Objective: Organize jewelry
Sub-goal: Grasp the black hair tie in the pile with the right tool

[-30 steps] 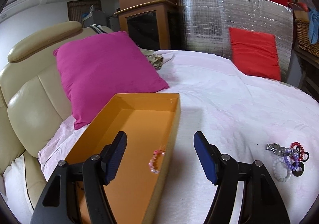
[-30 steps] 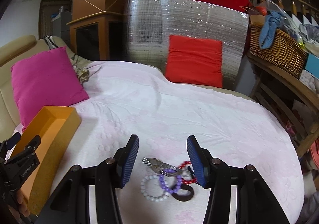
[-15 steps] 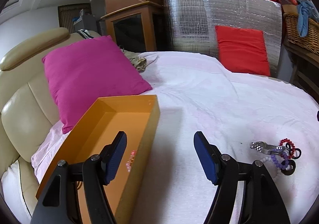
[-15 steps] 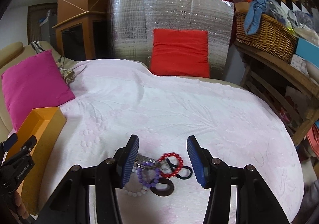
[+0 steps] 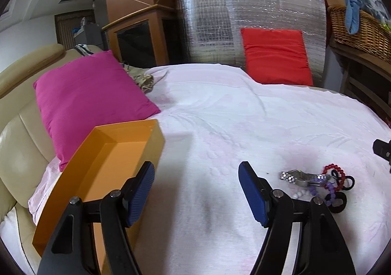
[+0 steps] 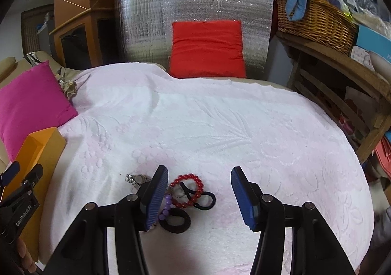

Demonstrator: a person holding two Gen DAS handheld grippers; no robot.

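Left gripper (image 5: 196,191): jaws opening, nothing between them; bare bedspread beneath, left finger over the orange box's right wall.
Right gripper (image 6: 199,195): jaws opening, no pad pressing on anything; red bead bracelet (image 6: 187,190) lies in the gap, nearer the left finger.
Jewelry pile: near centre of the bed; red beads, purple bead bracelet (image 6: 164,211), black hair ties (image 6: 204,201), silver watch (image 6: 136,180) tangled and touching; watch at the pile's left end, partly hidden by the finger.
Orange box (image 5: 107,152): open top, at the bed's near-left edge, well apart from the pile.
Bedspread (image 6: 220,128): white, embossed; wide bare stretch between box and pile, and from pile to far edge.
Magenta pillow (image 5: 90,103): just beyond the box, against the cream headboard (image 5: 22,143).
Red pillow (image 6: 207,48): far edge, leaning on a silver foil panel (image 6: 195,8).
Right edge: wooden shelf with wicker basket (image 6: 315,23) close alongside the bed.
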